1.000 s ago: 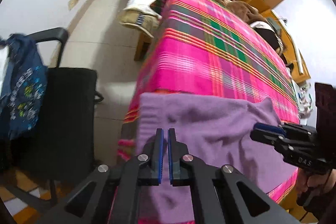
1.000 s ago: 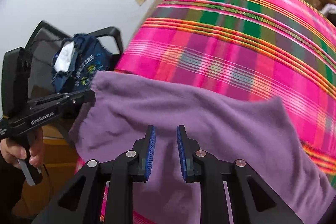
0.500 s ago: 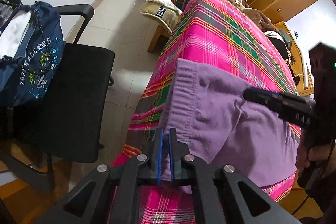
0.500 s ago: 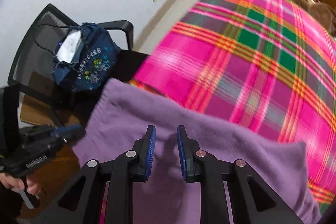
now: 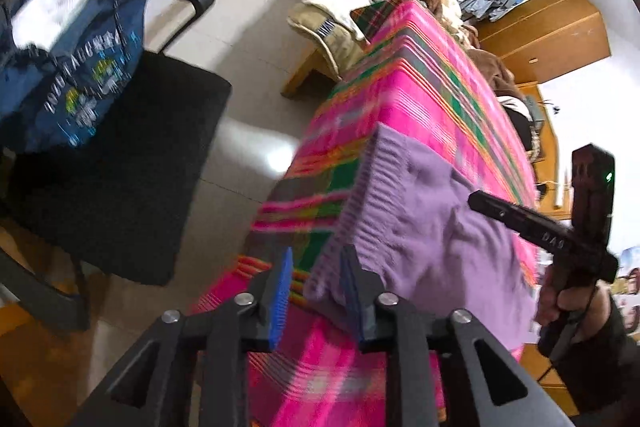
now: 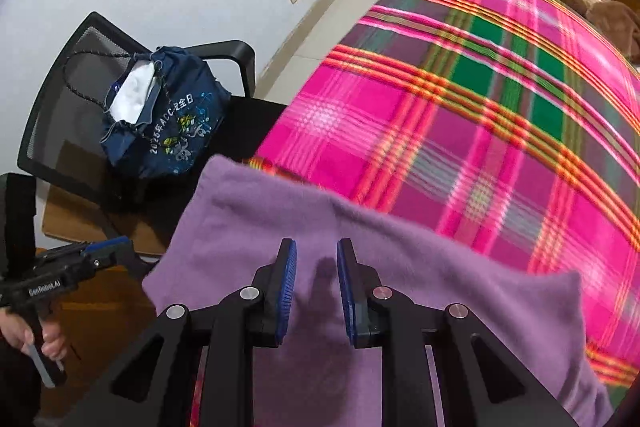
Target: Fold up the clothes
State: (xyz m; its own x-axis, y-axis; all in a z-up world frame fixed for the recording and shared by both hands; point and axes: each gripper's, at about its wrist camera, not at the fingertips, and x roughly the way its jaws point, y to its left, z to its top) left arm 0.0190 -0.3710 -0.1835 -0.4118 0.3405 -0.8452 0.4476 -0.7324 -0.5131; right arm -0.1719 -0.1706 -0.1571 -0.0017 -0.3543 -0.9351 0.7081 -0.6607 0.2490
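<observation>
Hovering with jaws spread, the left gripper and right gripper flank the purple sweater (plaid blanket beneath).

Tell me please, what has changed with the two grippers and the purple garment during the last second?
The left gripper, shut on the ribbed edge of the purple garment half a second ago, has opened and let it go; that edge now lies on the plaid blanket. The right gripper stays open above the garment. The blue bag remains on the chair.
</observation>
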